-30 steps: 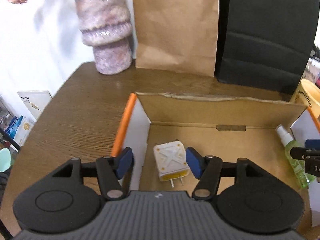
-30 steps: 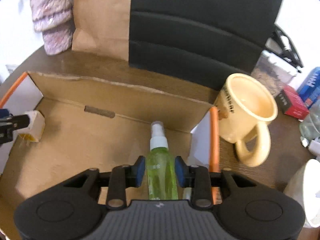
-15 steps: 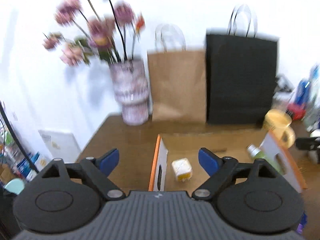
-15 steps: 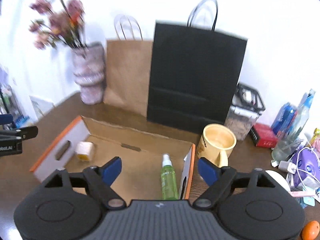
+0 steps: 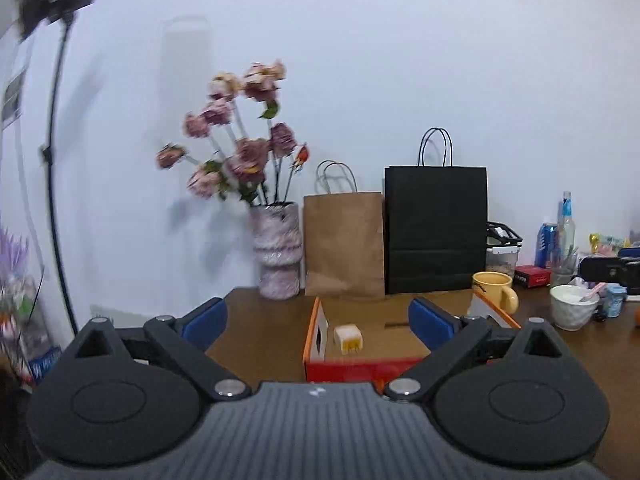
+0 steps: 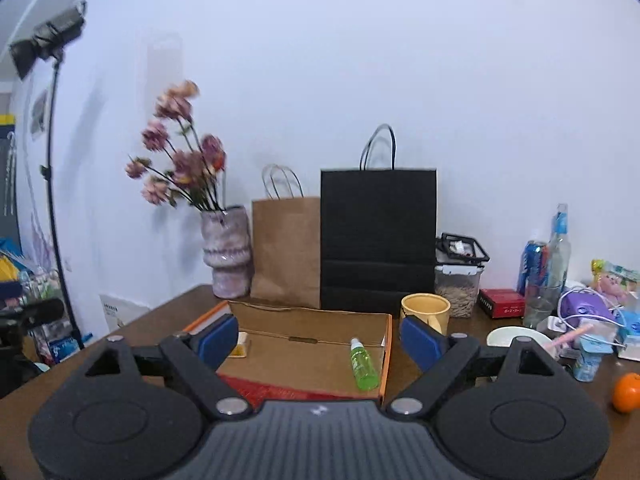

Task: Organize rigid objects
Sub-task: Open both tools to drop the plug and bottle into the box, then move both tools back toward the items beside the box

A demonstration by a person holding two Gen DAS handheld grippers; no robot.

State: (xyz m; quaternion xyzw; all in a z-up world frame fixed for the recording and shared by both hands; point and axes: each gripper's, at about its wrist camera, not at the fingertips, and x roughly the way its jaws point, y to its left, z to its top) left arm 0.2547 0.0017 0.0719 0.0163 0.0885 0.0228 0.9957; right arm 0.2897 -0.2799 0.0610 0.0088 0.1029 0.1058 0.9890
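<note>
Brown table (image 6: 168, 320): spray bottle (image 6: 363, 364) seemingly lies beyond spread right tongs (image 6: 320, 340).

Charger (image 5: 349, 338), spray bottle (image 6: 363, 364) — inside box (image 6: 308, 344)

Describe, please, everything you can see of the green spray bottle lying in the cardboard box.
The green spray bottle is a slim, clear plastic cylinder of bright green liquid with a white pump head and clear cap. It lies on its side on the floor of the cardboard box, nozzle pointing toward the back wall, close beside the orange-edged right wall. Neither gripper touches it; the right gripper is open, held back from it. In the left wrist view it is hidden.
</note>
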